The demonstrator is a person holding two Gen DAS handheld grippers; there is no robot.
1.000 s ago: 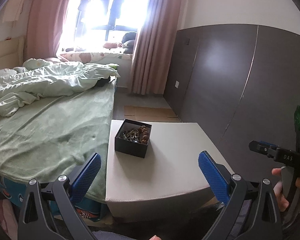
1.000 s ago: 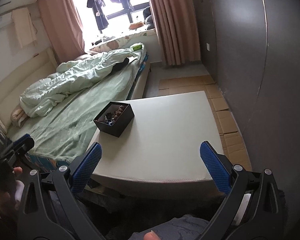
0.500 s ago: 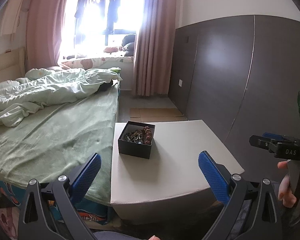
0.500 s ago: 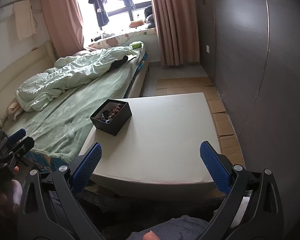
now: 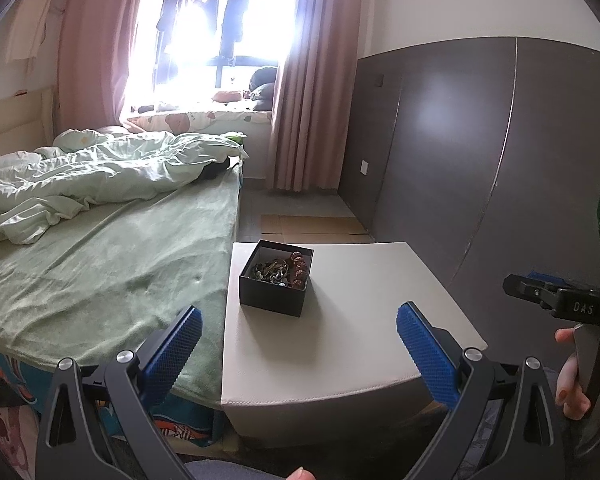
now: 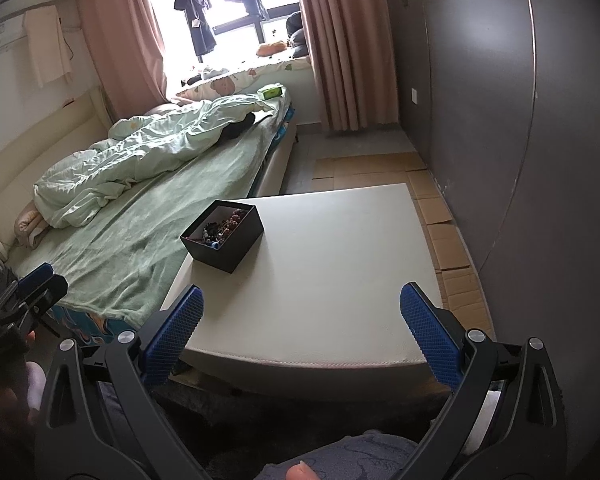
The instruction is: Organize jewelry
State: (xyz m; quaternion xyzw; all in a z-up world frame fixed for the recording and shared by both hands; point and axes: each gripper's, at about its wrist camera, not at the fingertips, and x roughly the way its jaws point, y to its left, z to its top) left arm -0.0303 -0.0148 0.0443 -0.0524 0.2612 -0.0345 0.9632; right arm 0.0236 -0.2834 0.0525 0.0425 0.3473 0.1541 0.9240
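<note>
box: small open-topped square black cardboard box [image 5: 275, 280] is seen resting on the pale beige padded low table [image 5: 352, 344], near the table's far-left corner, on the bed side; also caught in the right wrist view [image 6: 224, 237].
contents: a tangled heap of beaded jewelry [image 5: 281, 270] is held inside the box; reddish-brown round beads are seen along the right inner wall, darker mixed beads and chains in the middle and left. Single pieces cannot be told apart.
table top: apart from the box, only bare beige surface is shown.
left gripper: black two-finger gripper with blue textured pads [image 5: 299, 330] is held short of the table's near edge, fingers spread wide, nothing between them, nothing touched. Box is well ahead of it.
right gripper: matching black gripper with blue pads [image 6: 301, 312] is held over the table's near edge, fingers set wide apart, nothing held or touched. Box lies ahead and to its left.
surroundings: bed with green sheet [image 5: 100, 264] is set directly against the table's left side; flattened brown cardboard sheets [image 6: 444, 240] are laid on the floor to the right.
</note>
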